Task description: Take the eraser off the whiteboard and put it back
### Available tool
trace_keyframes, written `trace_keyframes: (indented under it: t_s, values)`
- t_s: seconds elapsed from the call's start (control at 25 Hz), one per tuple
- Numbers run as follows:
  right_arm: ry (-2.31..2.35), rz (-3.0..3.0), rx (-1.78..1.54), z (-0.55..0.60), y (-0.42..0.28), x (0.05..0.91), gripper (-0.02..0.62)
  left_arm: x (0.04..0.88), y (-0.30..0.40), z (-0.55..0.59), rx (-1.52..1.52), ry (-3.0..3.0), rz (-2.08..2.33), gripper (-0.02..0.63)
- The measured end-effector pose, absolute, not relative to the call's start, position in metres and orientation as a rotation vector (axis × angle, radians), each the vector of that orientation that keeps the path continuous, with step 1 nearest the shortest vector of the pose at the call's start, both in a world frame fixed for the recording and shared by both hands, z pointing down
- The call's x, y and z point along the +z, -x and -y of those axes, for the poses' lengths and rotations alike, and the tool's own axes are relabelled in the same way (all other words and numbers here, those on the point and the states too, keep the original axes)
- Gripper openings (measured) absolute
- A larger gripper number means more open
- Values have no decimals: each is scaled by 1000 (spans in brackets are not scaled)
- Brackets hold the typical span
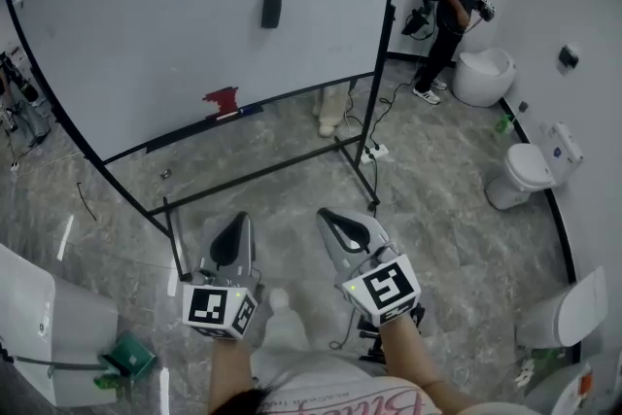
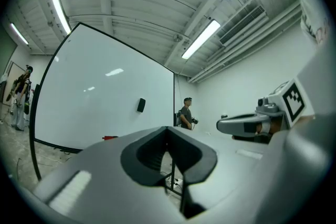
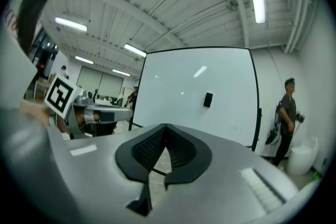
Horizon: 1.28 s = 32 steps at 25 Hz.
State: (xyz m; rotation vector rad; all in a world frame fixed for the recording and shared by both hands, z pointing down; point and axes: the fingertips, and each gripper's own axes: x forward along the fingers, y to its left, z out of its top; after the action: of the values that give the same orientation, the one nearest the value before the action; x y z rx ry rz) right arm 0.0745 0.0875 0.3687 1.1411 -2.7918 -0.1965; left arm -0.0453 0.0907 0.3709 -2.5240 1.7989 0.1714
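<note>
Two grippers low in the head view, side by side, both aimed at the whiteboard (image 1: pixel 146 24) and well apart from it. Left gripper (image 1: pixel 236 221): jaw tips pressed together, nothing between them. Right gripper (image 1: pixel 327 215): same, tips closed, empty. Eraser (image 1: pixel 271 10): dark, upright, stuck on the board face up and right of centre, untouched, far from both grippers. Visible dead ahead over the closed jaws in both gripper views. Red item (image 1: pixel 222 99) on the board's bottom ledge, down and left of the eraser. Board mounted in a black frame (image 1: pixel 292 165) on a grey stone-look floor (image 1: pixel 437 228). Person (image 1: pixel 452 10) standing past the board's right edge, next to a white toilet (image 1: pixel 483 76).
</note>
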Motion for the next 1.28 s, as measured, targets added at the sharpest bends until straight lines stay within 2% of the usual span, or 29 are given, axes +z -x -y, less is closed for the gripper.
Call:
trace_keyframes:
  t_s: [0.08,0.28,0.56,0.72,1.08,1.28]
  values:
    - [-1132,2739,-275,-67,-60,370,2,372,56,-69,204,2530,-1806,-2]
    - [-1175,2783,-220,-2,-35,361,2,368,84,-7,138,2518,-1763,-2]
    - [-1217,2842,-233,98,-10,322,2,349,135,72,198,2502,-1756,-2]
    - [-1173,2815,-290,153,11,321,2,354,149,105,202,2516,-1759,-2]
    - [-1226,2928,-196,245,37,273,3,367,152,159,175,2564,-1762,-2]
    - [-1262,2915,-134,309,47,255,146,363,150,192,171,2542,-1767,-2]
